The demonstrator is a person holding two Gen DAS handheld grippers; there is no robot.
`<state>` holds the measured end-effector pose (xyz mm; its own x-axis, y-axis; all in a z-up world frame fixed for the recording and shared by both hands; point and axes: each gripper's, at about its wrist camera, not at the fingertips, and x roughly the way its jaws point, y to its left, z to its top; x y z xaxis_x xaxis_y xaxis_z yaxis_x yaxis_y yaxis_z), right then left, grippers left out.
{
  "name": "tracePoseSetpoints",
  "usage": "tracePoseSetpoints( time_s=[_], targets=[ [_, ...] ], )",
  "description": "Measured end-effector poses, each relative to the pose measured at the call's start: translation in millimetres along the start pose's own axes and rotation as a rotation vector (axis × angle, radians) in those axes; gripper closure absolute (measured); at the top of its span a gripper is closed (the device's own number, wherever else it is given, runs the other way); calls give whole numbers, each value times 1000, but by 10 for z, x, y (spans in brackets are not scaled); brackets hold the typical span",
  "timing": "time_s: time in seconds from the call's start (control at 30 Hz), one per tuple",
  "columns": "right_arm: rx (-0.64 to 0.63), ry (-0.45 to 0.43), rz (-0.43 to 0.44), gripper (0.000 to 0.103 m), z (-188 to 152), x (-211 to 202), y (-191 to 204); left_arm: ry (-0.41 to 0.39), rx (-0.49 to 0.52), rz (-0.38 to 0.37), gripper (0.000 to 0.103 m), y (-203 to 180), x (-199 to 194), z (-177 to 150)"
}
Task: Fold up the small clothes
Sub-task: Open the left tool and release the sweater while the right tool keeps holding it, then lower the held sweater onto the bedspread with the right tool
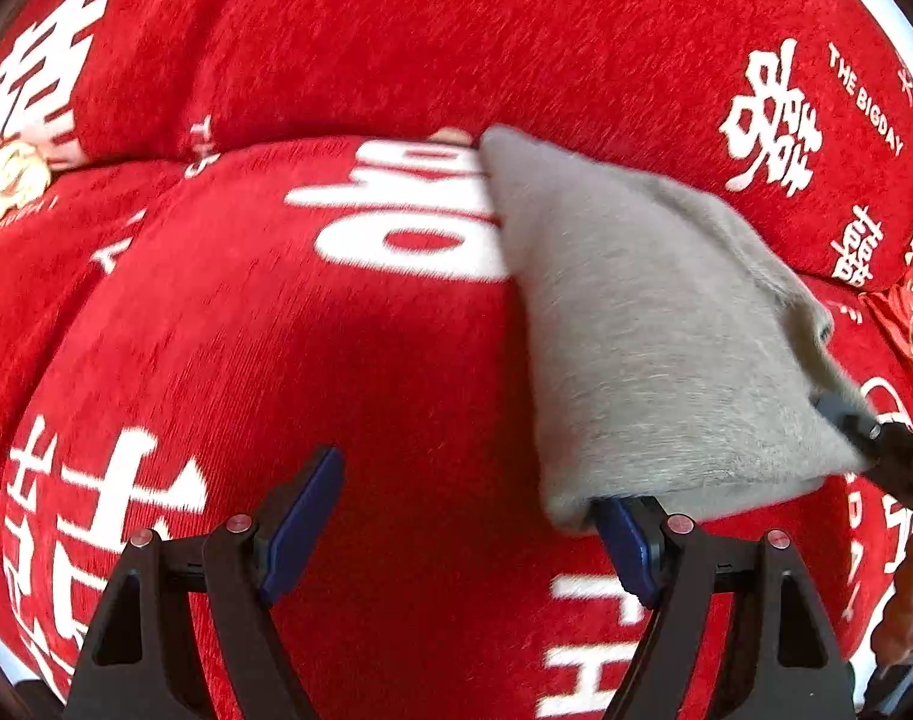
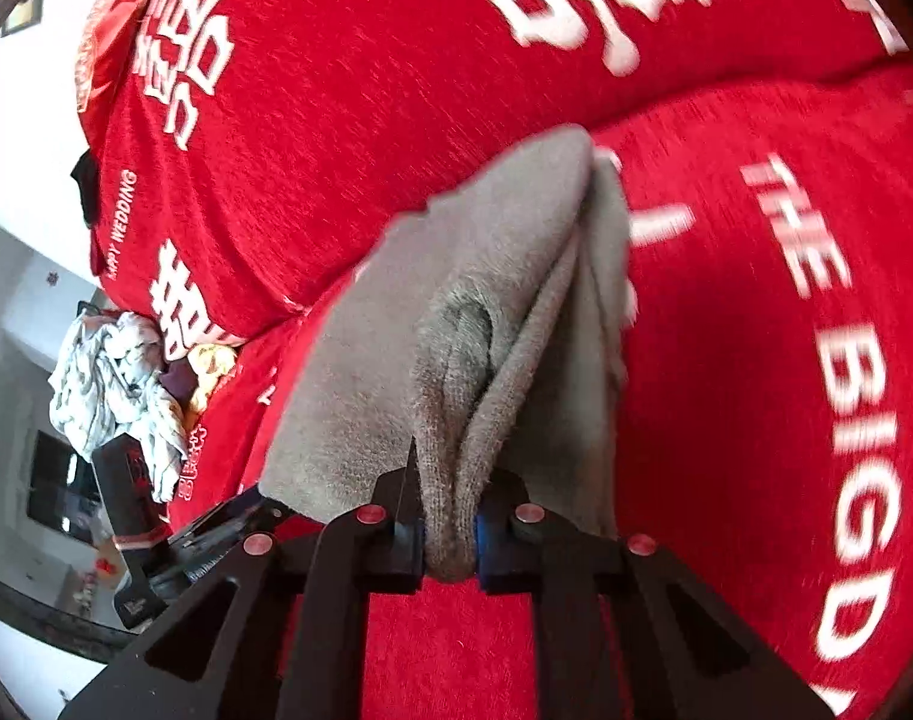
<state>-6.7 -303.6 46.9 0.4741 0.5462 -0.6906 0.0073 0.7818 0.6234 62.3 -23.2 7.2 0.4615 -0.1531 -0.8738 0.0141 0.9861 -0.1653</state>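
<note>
On the red sofa cover: everything lies on a red cover (image 1: 396, 360) printed with white characters and English words, draped over a seat and a back cushion.

Left hand-held gripper (image 1: 468, 522): jaws spread wide with nothing between them; its right finger (image 1: 627, 546) is tucked just under the near corner of the cloth, touching it but not clamping it.

Grey garment (image 1: 654, 330): one small knitted piece, lying on the seat part of the cover, to the right of the left gripper's gap, folded over itself into a rough wedge.

Right hand-held gripper (image 2: 450, 540): pressed together on a bunched, doubled edge of the grey garment, with several layers between the pads.

Handling, as I judge it: light, soft and limp, with a fuzzy, grippy surface, so unlikely to slip; it will sag and unfold wherever it is unsupported. Best held at corners or folded edges, pinching all layers together.

Count: one grey garment in hand; two grippers; one heap of crumpled pale and yellow clothes (image 2: 126, 384) at the sofa's far end, number of pieces not countable.
</note>
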Motion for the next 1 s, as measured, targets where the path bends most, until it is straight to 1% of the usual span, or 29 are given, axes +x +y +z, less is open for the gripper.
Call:
tracePoseSetpoints(
  time_s=[0.07, 0.13, 0.2, 0.23, 0.27, 0.33, 0.37, 0.4, 0.43, 0.47, 0.53, 0.6, 0.63, 0.67, 0.7, 0.73, 0.77, 0.8, 0.83, 0.87, 0.9, 0.93, 0.97, 1.0],
  targets=[
    [29, 20, -8, 91, -78, 83, -115, 4, -6, -5, 22, 32, 3, -49],
    [76, 4, 34, 89, -140, 98, -234, 7, 5, 4, 22, 17, -52, -70],
    [100, -3, 54, 82, -147, 11, -280, -2, 25, 6, 22, -14, -174, -81],
    [95, -6, 51, 77, -149, -43, -281, -20, 49, -2, 22, -42, -276, -88],
    [74, -19, 37, 74, -147, -130, -255, -44, 78, -13, 22, -78, -390, -84],
    [-9, -95, -11, 64, -117, -382, -145, -87, 118, -40, 22, -158, -572, -62],
    [-39, -126, -22, 61, -92, -459, -79, -102, 129, -46, 22, -213, -627, -11],
    [-71, -159, -19, 55, -41, -538, -13, -112, 131, -54, 22, -256, -650, 46],
    [-89, -177, -5, 52, 22, -572, 39, -117, 131, -65, 22, -327, -636, 134],
    [-106, -184, 23, 51, 110, -561, 105, -118, 132, -59, 22, -373, -595, 206],
    [-125, -154, 77, 51, 239, -437, 212, -109, 131, -16, 22, -473, -454, 340],
    [-104, -84, 149, 51, 385, -190, 259, -77, 116, 20, 22, -513, -260, 431],
    [-88, -51, 170, 51, 430, -87, 252, -64, 107, 36, 22, -502, -186, 448],
    [-74, -19, 182, 51, 471, 32, 235, -47, 99, 43, 22, -490, -112, 444],
    [-63, 1, 144, 51, 511, 138, 162, -27, 92, 42, 22, -470, -55, 431],
    [-48, 2, 96, 62, 518, 185, 103, -13, 90, 29, 22, -464, -22, 404],
    [-19, 0, 50, 70, 523, 224, -13, -13, 100, 25, 22, -471, -18, 374],
    [9, -9, 67, 77, 514, 219, -128, -23, 117, 35, 22, -494, -27, 353],
    [18, -13, 90, 77, 496, 189, -185, -34, 144, 46, 22, -523, -52, 342],
    [4, -16, 92, 77, 476, 147, -184, -38, 155, 50, 22, -544, -69, 336],
    [-26, -20, 71, 70, 458, 98, -141, -37, 163, 50, 22, -563, -92, 344],
    [-55, -24, 57, 55, 443, 59, -97, -35, 171, 43, 22, -584, -118, 351],
    [-113, -30, 55, 45, 412, -18, -4, -35, 183, 33, 22, -614, -144, 365],
    [-154, -38, 60, 28, 389, -78, 72, -39, 197, 29, 22, -639, -169, 370]
  ],
)
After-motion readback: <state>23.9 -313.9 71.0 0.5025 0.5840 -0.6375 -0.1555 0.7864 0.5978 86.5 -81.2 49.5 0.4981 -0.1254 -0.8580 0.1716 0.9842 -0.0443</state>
